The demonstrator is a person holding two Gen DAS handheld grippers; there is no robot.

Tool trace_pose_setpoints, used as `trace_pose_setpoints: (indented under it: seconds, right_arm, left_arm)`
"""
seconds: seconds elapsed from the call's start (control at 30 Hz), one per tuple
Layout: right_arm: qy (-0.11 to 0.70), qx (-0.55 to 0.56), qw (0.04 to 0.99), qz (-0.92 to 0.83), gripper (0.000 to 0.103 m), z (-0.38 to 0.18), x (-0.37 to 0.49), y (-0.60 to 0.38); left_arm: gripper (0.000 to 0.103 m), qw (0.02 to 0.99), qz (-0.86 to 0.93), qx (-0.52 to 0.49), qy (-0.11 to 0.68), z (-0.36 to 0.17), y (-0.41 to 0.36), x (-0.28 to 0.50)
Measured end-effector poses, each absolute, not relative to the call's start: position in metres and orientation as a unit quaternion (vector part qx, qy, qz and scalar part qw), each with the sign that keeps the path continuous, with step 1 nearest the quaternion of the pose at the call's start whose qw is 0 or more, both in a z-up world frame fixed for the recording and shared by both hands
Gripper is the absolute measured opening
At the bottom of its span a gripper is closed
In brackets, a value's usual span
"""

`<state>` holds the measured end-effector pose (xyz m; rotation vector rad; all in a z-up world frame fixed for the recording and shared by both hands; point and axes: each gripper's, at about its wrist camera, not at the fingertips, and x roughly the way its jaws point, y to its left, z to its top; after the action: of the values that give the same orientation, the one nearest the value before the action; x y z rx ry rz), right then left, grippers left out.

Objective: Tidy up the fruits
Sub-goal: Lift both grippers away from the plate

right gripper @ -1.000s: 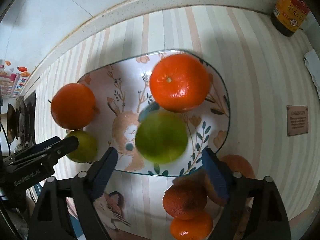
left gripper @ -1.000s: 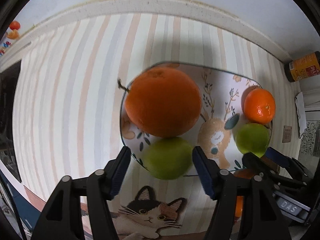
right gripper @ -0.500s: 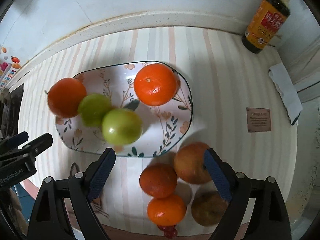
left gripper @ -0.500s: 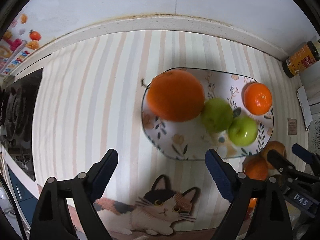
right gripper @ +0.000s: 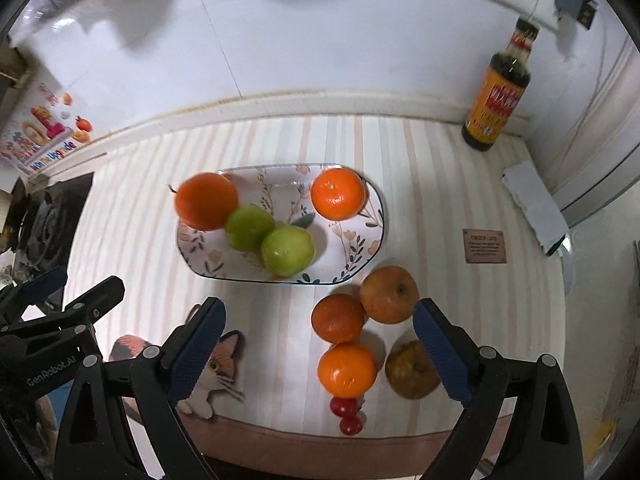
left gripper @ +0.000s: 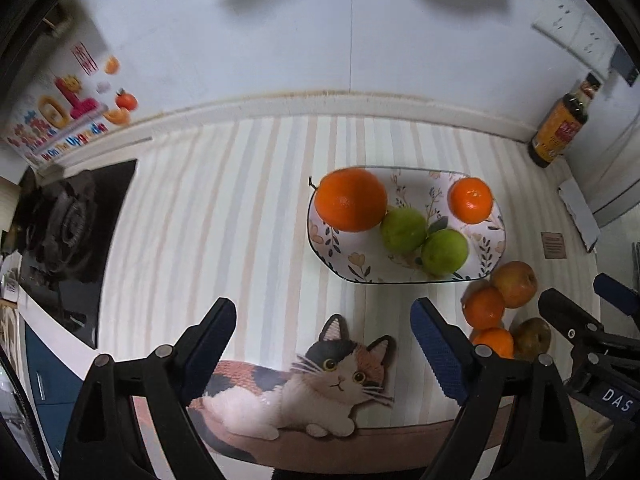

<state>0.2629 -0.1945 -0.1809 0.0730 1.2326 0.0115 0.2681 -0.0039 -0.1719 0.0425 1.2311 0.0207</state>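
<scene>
Just below the oval floral ceramic plate [right gripper: 362, 258], loose round oranges [right gripper: 347, 369] are lying between the spread fingers of the nearer right gripper [right gripper: 318, 354], while the left gripper [left gripper: 322, 342] is hovering spread and empty.

The left tool [left gripper: 322, 340] was held with its two blue-padded fingers [left gripper: 210, 336] spread wide apart, nothing gripped between them. The right tool [right gripper: 318, 346] was likewise held wide open and empty. Both were raised above the worktop [left gripper: 240, 216], side by side, the right tool's tips seen at the left view's right edge.
</scene>
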Motion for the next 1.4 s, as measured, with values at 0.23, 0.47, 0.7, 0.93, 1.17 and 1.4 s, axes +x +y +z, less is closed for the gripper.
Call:
trace_pose_setpoints:
  seconds: [0.23, 0.47, 0.7, 0.93, 1.17, 1.4]
  right_arm:
    - [0.546, 0.039, 0.837, 0.005, 0.097, -0.136, 0.230, -0.198]
    - [0.509, 0.031, 0.860, 0.013, 0.097, -0.083, 0.193, -0.196]
    - [0.479, 0.031, 0.877, 0.022, 0.097, -0.044, 0.163, -0.195]
    - [0.473, 0.039, 0.880, 0.033, 0.097, -0.034, 0.154, -0.195]
    - [0.489, 0.072, 0.869, 0.031, 0.097, -0.051, 0.163, -0.212]
    - [0.548, 0.129, 0.827, 0.004, 0.097, -0.123, 0.196, -0.261]
  left_arm:
    - [0.089, 0.837, 0.002, 0.017, 0.546, -0.131, 0.000, 0.238]
    - [0.089, 0.856, -0.004, 0.006, 0.517, -0.091, 0.001, 0.209]
    - [0.089, 0.873, -0.006, 0.003, 0.488, -0.061, 0.000, 0.184]
    - [0.089, 0.879, -0.006, 0.004, 0.478, -0.050, 0.000, 0.175]
    - [0.089, 0.868, 0.003, -0.005, 0.496, -0.064, -0.001, 0.185]
    - [0.102, 0.845, 0.006, 0.008, 0.534, -0.111, -0.014, 0.214]
